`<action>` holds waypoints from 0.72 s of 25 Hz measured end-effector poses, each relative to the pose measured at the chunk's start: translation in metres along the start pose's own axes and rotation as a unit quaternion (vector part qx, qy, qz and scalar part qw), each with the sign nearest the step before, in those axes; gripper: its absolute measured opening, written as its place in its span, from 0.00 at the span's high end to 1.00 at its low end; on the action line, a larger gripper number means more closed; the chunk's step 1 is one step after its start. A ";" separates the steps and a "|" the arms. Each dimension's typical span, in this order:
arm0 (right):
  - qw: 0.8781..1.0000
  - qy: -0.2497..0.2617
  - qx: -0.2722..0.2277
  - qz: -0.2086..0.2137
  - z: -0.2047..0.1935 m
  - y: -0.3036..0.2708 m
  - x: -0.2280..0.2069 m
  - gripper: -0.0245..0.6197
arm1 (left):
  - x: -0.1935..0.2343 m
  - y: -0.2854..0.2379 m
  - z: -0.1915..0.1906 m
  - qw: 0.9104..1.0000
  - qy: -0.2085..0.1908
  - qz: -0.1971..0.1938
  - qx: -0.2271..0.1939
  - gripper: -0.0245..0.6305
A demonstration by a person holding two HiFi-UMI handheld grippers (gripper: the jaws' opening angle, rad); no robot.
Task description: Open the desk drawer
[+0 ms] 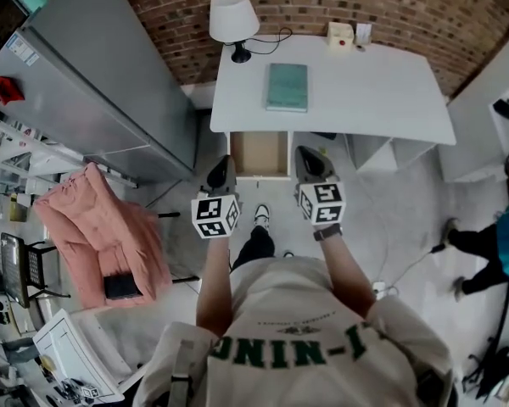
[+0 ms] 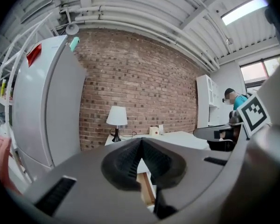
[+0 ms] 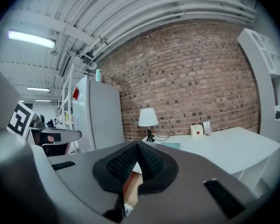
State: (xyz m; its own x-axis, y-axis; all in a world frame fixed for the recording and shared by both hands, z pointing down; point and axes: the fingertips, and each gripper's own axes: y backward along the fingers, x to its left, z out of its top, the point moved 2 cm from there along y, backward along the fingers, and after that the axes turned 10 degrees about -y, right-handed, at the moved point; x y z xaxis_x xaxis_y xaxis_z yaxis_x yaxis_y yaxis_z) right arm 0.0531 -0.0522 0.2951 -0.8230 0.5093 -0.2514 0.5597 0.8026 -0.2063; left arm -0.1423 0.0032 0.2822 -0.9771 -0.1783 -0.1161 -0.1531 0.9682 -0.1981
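Note:
The white desk [image 1: 365, 91] stands against the brick wall, and its wooden drawer [image 1: 259, 153] is pulled out at the front left, showing a bare inside. Both grippers are held up in front of the desk, apart from it, pointing roughly level toward the wall. My left gripper [image 1: 224, 164] hangs over the drawer's left front corner in the head view, and my right gripper [image 1: 306, 153] is just right of the drawer. In the left gripper view the left gripper's [image 2: 141, 142] jaws meet at the tip with nothing between them. The right gripper [image 3: 137, 144] is shut and empty too.
On the desk are a white lamp [image 1: 233, 19], a teal book [image 1: 287, 86] and a small cream box [image 1: 340, 35]. A tall grey fridge [image 1: 102, 83] stands left of the desk, a pink padded chair [image 1: 102, 236] nearer me. Another person [image 1: 500, 244] is at the far right.

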 end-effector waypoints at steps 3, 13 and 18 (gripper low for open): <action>1.000 0.006 -0.017 0.005 0.017 0.009 0.005 0.97 | -0.002 0.014 0.018 1.000 -0.012 0.002 -0.017 0.96; 0.999 0.018 -0.025 0.034 0.031 0.031 0.022 0.97 | -0.018 0.032 0.038 0.999 -0.040 0.008 -0.031 0.96; 0.999 0.025 -0.023 0.031 0.037 0.036 0.019 0.97 | -0.021 0.032 0.040 0.999 -0.035 0.013 -0.033 0.96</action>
State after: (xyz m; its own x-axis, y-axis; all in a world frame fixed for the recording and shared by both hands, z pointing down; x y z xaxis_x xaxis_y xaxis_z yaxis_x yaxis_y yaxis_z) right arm 0.0612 -0.0254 0.2480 -0.7912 0.5728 -0.2143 0.6059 0.7817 -0.1476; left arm -0.1211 0.0307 0.2393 -0.9684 -0.1627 -0.1892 -0.1394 0.9816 -0.1306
